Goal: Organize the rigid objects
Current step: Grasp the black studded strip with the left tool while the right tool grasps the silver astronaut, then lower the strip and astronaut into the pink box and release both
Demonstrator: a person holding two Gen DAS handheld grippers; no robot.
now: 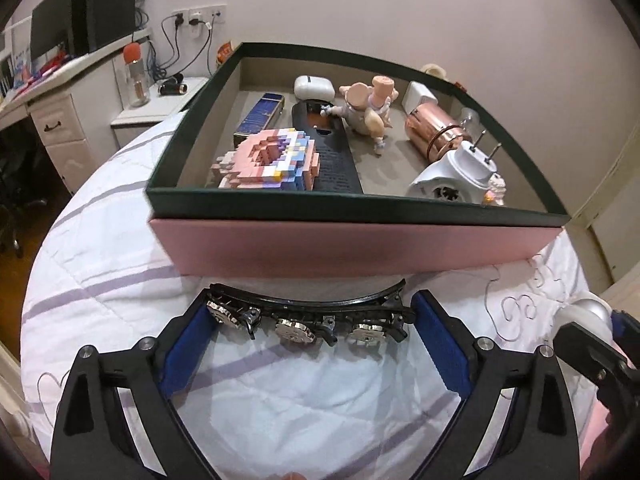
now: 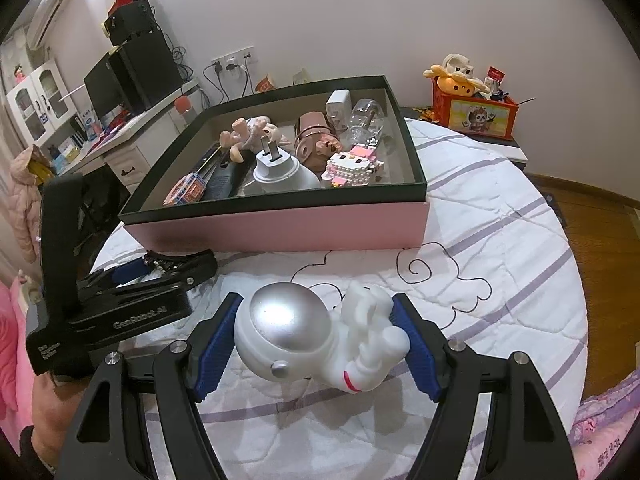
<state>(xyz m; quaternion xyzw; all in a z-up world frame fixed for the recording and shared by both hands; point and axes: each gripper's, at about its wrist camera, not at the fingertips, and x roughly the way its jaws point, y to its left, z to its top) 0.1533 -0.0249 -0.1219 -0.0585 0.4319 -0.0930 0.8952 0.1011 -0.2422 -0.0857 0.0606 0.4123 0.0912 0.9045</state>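
A black hair clip [image 1: 308, 314] with shiny round ornaments lies crosswise on the white quilt. My left gripper [image 1: 310, 308] stands very wide around it, and the clip's two ends meet the blue pads [image 1: 188, 344]. The right wrist view shows that gripper [image 2: 160, 268] low on the quilt in front of the box. My right gripper [image 2: 317, 300] is shut on a white astronaut figure [image 2: 320, 340] with a silver helmet, held just above the quilt. Beyond both stands a pink box with a dark green rim [image 1: 352, 210], [image 2: 276, 206], holding several small objects.
The box holds a pink block model [image 1: 268, 160], a black remote [image 1: 332, 156], a doll [image 1: 368, 108], a copper cylinder [image 1: 432, 132] and a white plug [image 1: 460, 176]. A desk with a monitor [image 2: 120, 80] stands left. A red toy box [image 2: 476, 114] sits at the right.
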